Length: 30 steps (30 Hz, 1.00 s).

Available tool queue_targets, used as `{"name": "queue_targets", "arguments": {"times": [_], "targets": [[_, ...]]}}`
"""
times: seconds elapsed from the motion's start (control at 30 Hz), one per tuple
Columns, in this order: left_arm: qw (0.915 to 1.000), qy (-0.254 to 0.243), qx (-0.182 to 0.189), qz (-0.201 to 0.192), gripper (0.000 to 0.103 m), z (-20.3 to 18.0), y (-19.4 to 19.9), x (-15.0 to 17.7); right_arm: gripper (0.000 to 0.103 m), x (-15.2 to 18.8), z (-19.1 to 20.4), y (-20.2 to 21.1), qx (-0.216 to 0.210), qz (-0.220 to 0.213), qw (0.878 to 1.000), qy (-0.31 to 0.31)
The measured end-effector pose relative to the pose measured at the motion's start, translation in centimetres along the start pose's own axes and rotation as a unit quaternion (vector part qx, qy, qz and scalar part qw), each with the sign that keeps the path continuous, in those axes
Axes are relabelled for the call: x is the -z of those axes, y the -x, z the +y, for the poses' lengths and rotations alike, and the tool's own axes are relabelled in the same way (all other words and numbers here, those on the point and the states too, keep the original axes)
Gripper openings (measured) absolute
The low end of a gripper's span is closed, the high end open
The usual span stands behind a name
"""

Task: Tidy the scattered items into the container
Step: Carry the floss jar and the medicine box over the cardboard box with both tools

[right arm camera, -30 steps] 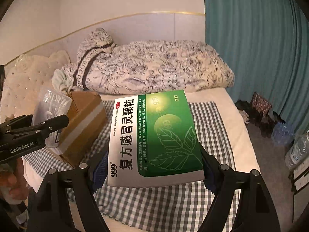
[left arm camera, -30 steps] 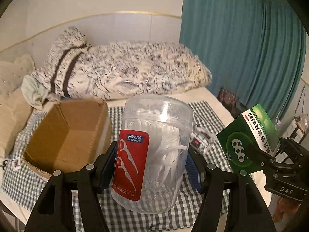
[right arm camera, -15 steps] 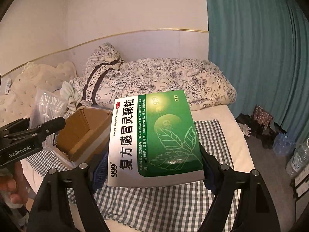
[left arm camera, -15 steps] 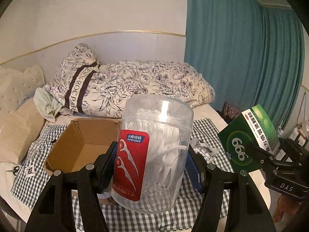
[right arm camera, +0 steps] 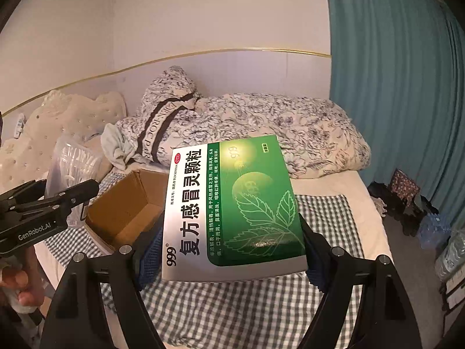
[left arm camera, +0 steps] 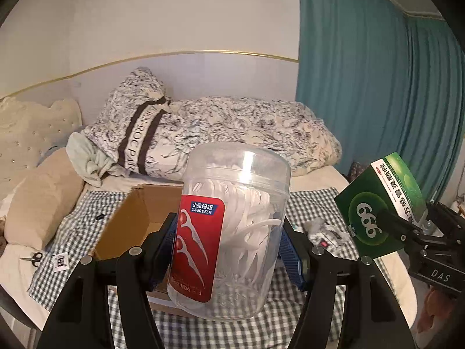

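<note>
Floss picks (left arm camera: 250, 218) inside clear jar (left arm camera: 241, 174)

Bed (right arm camera: 328, 186) bears checked cloth (right arm camera: 328, 212), cardboard box (right arm camera: 128, 209), quilt (right arm camera: 290, 128)

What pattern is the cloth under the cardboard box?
Grey-and-white gingham checks on the cloth; right wrist view shows it best.
</note>
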<state>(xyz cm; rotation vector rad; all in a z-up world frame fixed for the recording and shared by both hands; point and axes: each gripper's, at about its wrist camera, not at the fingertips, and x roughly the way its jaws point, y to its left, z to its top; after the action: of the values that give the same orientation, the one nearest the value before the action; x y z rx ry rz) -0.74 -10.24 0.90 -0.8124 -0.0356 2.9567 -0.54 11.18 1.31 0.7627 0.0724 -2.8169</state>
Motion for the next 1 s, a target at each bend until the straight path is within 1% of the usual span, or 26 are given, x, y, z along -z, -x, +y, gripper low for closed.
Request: {"name": "queue_targets", "arguments": {"times": [0.27, 0.4, 0.6, 0.9, 1.0], "targets": [[0.9993, 0.014, -0.033, -0.007, 0.066, 4.0, 0.4, -0.7, 0.079, -1.7, 3.9, -1.9, -0.025, -0.001, 0.999, 0.021], [0.9989, 0.015, -0.043, -0.008, 0.066, 5.4, 0.5, -0.9, 0.079, -2.5, 5.7, -2.7, -0.037, -0.003, 0.999, 0.03], [0.9984, 0.003, -0.057, -0.002, 0.066, 7.3, 0.0, -1.1, 0.079, -3.6, 7.7, -4.0, -0.053, -0.001, 0.998, 0.036], [0.9973, 0.016, -0.07, 0.016, 0.066, 11.5, -1.5, -1.1, 0.079, -5.0, 12.1, -6.9, -0.082, 0.01, 0.995, 0.059], [0.9962, 0.023, -0.079, 0.029, 0.066, 13.0, -2.4, -1.1, 0.079, -5.1, 13.2, -8.3, -0.086, 0.018, 0.994, 0.063]]}}
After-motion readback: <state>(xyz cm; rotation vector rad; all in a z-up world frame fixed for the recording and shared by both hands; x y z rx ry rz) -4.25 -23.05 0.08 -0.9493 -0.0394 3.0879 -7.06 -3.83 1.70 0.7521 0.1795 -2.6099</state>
